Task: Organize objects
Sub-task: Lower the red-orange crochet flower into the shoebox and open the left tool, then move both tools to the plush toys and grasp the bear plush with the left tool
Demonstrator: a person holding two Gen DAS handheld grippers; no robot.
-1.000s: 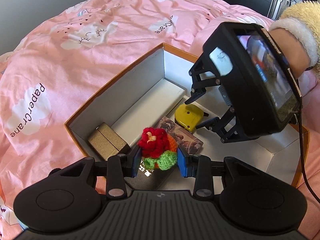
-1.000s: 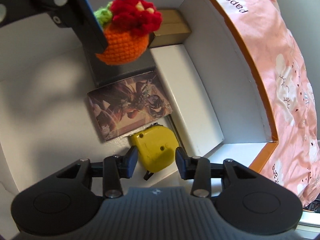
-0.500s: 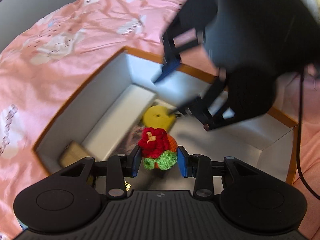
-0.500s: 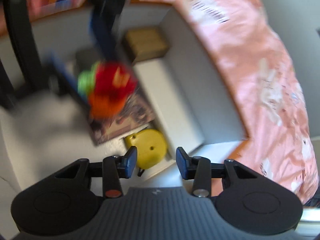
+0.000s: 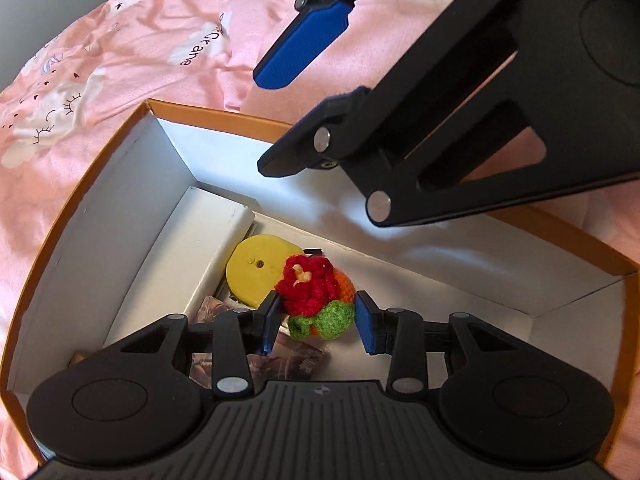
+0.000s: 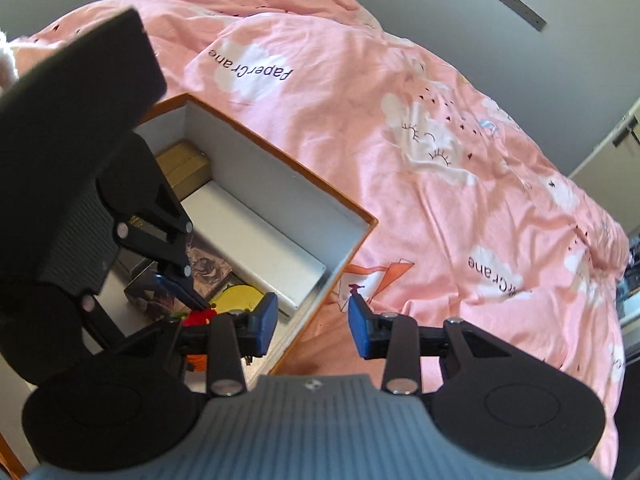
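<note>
The left hand-held gripper [image 5: 316, 326] squeezes the yarn flower [image 5: 314, 298] to put it in the box [image 5: 100, 200]; the right hand-held gripper [image 6: 312, 326], empty and gaping, has just narrowed a little.

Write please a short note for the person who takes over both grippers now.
Left gripper: shut on the crochet flower, low inside the box.
Right gripper: open and empty; its jaws just closed a little. It is over the box edge and the pink blanket.
Already in the box: yellow tape measure, picture card, white case, brown block.
Left: release the flower.

One box [image 5: 100, 168], five items inside
</note>
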